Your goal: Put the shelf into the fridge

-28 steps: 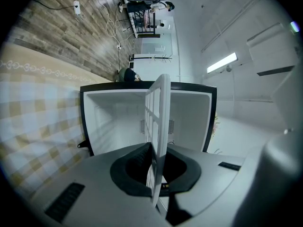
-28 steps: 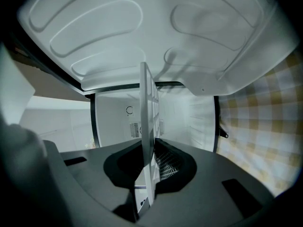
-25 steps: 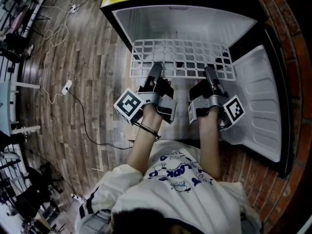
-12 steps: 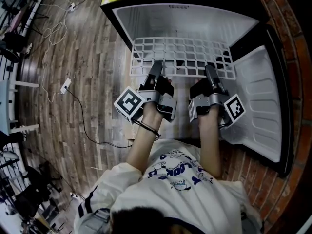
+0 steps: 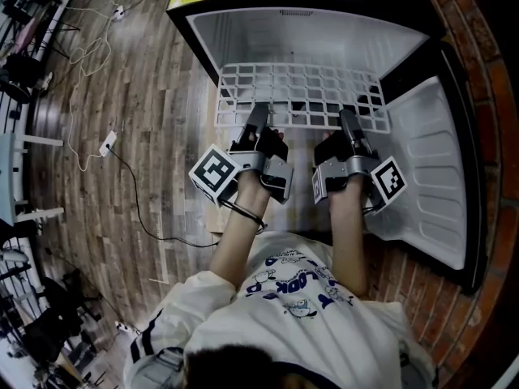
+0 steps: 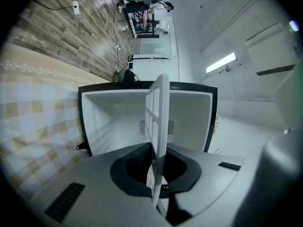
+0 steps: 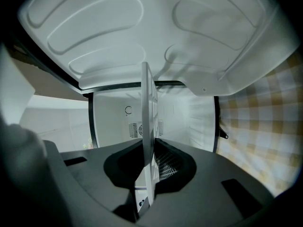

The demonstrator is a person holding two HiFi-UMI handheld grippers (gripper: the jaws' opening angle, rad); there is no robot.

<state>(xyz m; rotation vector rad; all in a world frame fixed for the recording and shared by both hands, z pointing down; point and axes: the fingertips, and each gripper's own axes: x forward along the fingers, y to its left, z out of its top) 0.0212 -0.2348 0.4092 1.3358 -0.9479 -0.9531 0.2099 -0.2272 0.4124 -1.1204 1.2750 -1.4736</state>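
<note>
- My left gripper [image 5: 258, 117] is clamped on the near edge of the white grid shelf [image 5: 300, 87].
- My right gripper [image 5: 347, 121] is closed on that same edge, and the shelf runs flat between the two.
- Ahead of both sets of jaws, the shelf's far edge sits at the mouth of the open fridge [image 5: 308, 29].
- The fridge door [image 5: 430, 168] lies open just right of my right gripper.

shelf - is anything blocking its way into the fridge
Nothing visible does. The shelf, clamped at its near edge by the left gripper and right gripper, faces the open fridge. The door is swung aside to the right, and the cavity looks bare in both gripper views.
</note>
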